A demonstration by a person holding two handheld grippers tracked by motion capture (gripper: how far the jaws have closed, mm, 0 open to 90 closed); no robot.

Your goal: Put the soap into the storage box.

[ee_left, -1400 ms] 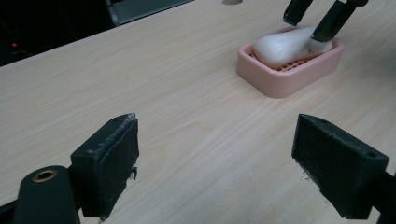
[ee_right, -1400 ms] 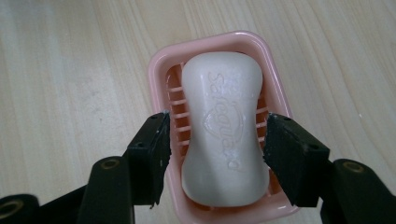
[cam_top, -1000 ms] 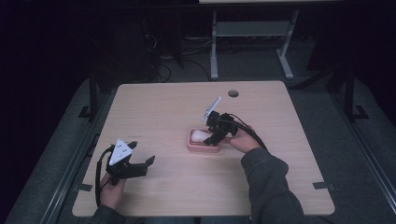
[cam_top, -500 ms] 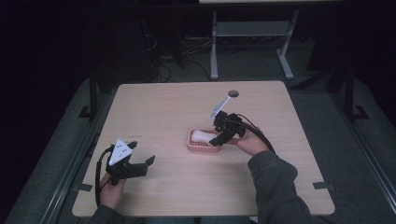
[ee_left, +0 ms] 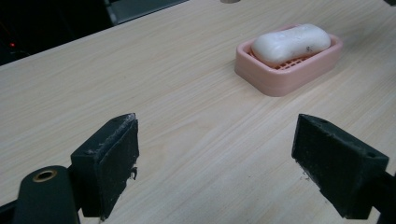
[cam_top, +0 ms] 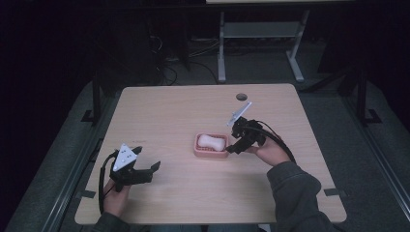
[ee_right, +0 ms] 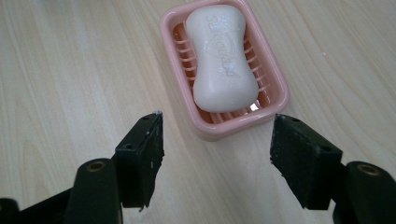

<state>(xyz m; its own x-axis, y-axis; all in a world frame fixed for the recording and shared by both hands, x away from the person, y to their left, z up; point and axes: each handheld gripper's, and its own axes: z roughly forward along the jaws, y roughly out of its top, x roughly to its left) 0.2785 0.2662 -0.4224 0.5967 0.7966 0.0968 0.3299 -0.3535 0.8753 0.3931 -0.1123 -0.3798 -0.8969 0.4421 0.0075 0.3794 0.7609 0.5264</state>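
Note:
A white bar of soap [cam_top: 211, 141] [ee_right: 221, 60] [ee_left: 290, 43] lies in a pink slatted soap dish [cam_top: 210, 152] [ee_right: 269, 74] [ee_left: 285, 79] near the middle of the table. My right gripper [cam_top: 232, 146] [ee_right: 216, 149] hovers just right of the dish, drawn back from it. Its jaws have just been opening and stand apart with nothing between them. My left gripper [cam_top: 143, 169] [ee_left: 217, 154] rests low at the front left of the table, open and empty, facing the dish from a distance.
The wooden table [cam_top: 169, 111] has a round cable hole [cam_top: 241, 96] near its far edge. Behind it a white metal stand [cam_top: 261, 34] rises from the dark floor, with cables [cam_top: 169, 72] lying beside it.
My right gripper has pulled back to the right, away from the soap dish, and its jaws have widened. The soap stays in the dish. The left gripper has not moved.

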